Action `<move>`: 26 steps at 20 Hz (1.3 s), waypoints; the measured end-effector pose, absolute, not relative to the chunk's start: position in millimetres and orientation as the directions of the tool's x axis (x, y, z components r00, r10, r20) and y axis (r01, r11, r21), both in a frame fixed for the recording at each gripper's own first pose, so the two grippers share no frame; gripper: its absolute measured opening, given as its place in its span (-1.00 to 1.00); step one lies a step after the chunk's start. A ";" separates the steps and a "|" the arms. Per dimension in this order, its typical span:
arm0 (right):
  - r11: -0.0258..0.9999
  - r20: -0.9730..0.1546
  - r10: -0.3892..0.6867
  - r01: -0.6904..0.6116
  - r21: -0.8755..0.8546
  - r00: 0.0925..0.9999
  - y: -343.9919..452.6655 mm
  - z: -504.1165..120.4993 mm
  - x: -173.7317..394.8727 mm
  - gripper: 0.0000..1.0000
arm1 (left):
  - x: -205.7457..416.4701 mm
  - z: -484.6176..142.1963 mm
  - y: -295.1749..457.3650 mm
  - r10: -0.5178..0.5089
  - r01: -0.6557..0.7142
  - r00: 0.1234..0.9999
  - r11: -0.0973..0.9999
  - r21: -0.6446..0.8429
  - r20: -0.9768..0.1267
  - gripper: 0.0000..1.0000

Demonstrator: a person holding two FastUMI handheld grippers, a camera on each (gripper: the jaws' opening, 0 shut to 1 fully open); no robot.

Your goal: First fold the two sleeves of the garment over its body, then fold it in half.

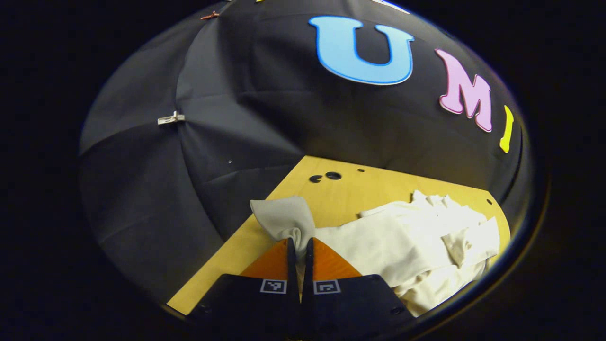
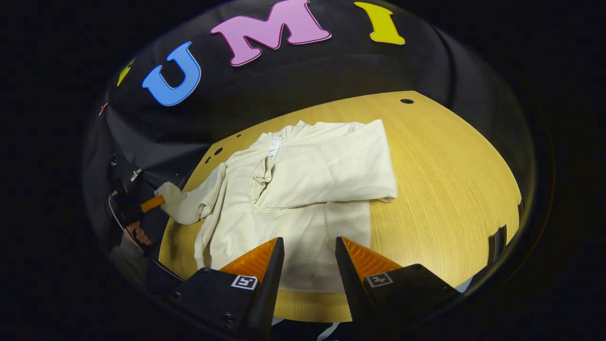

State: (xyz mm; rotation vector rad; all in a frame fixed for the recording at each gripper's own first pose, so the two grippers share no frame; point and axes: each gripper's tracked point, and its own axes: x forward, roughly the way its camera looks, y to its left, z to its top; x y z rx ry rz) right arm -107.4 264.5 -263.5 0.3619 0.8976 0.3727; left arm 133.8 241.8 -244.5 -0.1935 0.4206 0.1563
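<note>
Sleeve [image 1: 284, 219] clamped in left gripper [image 1: 299, 246] at table edge [image 1: 222, 255]; right gripper [image 2: 310, 255] released above garment [image 2: 303, 189]

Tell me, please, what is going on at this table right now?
A person is folding a cream garment on the wooden table with two handheld grippers. One sleeve already lies folded across the body. The left gripper has its fingers shut on the cuff of the other sleeve, holding it out past the table's edge. The right gripper hovers open above the hem, holding nothing.
</note>
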 end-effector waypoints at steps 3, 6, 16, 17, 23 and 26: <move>0.876 -0.682 0.452 -0.140 0.462 0.574 245.2 -267.2 -108.1 0.34 | 139.9 -214.8 195.5 0.054 -0.126 0.925 0.978 -0.169 -0.376 -0.88; 0.875 -0.684 0.442 -0.110 0.472 0.581 224.2 -272.8 -109.4 0.34 | 145.3 -188.1 139.0 -0.020 -0.049 0.940 0.980 -0.193 -0.342 -0.88; 0.865 -0.696 0.438 -0.056 0.499 0.569 179.0 -293.9 -119.2 0.34 | 143.2 -175.4 -52.7 -0.243 0.195 0.907 0.966 -0.170 -0.342 -0.87; 0.864 -0.696 0.439 -0.054 0.501 0.568 176.1 -295.3 -120.2 0.34 | 144.2 -183.1 -68.9 -0.262 0.217 0.899 0.962 -0.162 -0.351 -0.88; 0.861 -0.697 0.439 -0.046 0.506 0.567 165.9 -301.7 -121.0 0.34 | 141.3 -235.0 -143.3 -0.330 0.321 0.841 0.942 -0.095 -0.429 -0.87; 0.858 -0.695 0.441 -0.040 0.512 0.568 165.1 -303.5 -122.4 0.34 | 143.2 -251.3 -160.7 -0.334 0.336 0.821 0.938 -0.081 -0.463 -0.88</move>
